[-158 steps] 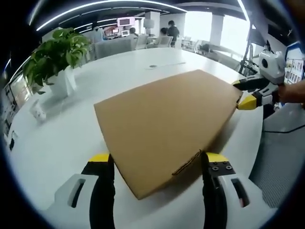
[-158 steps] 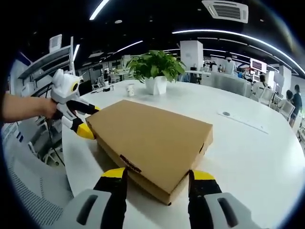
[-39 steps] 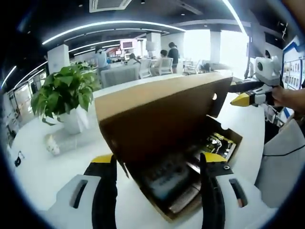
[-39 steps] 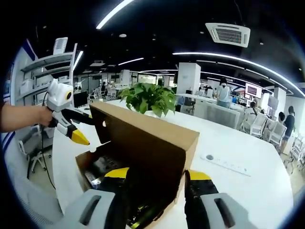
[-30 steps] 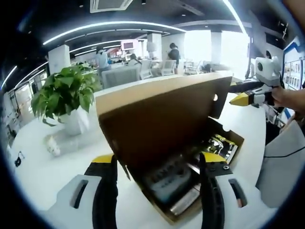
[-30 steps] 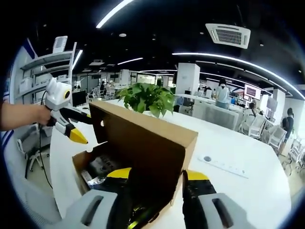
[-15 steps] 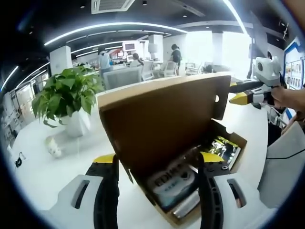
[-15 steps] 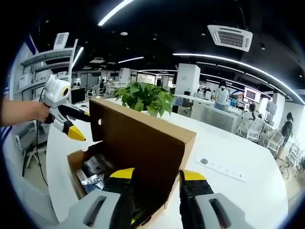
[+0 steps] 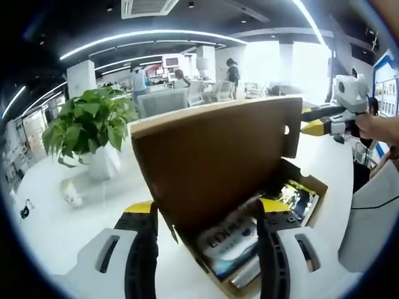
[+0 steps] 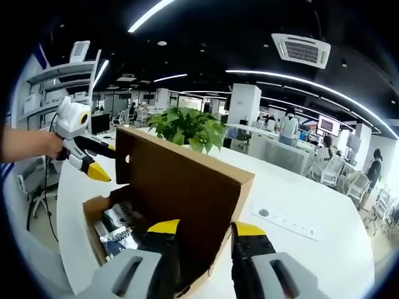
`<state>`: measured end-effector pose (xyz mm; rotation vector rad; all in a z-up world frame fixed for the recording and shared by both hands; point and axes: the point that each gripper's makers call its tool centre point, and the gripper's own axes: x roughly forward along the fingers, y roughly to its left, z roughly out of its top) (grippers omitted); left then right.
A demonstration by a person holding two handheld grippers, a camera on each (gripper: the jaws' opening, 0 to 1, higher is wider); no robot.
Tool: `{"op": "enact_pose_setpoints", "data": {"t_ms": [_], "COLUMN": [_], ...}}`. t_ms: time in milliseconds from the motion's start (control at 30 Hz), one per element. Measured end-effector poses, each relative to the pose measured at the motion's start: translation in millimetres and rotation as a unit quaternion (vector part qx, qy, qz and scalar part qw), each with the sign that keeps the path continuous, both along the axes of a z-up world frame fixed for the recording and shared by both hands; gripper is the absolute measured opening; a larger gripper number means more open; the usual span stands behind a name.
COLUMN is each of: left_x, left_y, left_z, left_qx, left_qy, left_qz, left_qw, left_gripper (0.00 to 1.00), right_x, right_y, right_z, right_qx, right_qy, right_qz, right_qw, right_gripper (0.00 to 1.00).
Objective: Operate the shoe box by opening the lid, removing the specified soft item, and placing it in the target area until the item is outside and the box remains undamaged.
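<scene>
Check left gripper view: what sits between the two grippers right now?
In the left gripper view the raised lid of the shoe box stands between the left gripper and the right gripper.

Printed lettering on packet [image 9: 229,240] inside shoe box [image 9: 218,162], too blurred to read

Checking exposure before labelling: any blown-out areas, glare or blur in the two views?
Left gripper view: windows behind the raised lid are blown out; packets in the box catch glare; near tongs soft. Right gripper view: ceiling dark apart from bright light strips, lid inner face in shade; fisheye bends the table edge.
</scene>
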<state>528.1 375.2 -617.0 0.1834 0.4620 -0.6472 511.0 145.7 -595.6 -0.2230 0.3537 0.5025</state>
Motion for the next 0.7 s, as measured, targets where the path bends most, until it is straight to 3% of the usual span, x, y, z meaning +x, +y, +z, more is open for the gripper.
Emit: {"op": "enact_pose_setpoints", "data": {"t_ms": [300, 700], "left_x": [6.9, 25.8], "left_y": [2, 21], "left_z": [0.7, 1.5], "left_qx": [0.001, 0.013], "left_qy": [-0.004, -0.023], "left_qz": [0.007, 0.051], "left_qw": [1.0000, 0.9984], "left_gripper": [0.58, 0.29], "right_x": [9, 16], "right_y": [-4, -8], "right_z": [0.5, 0.5], "right_qx": [-0.004, -0.008], "right_qy": [-0.002, -0.007], "right_qz": [-0.004, -0.013], "right_qw": [1.0000, 0.9999], "right_gripper": [0.21, 0.15]}}
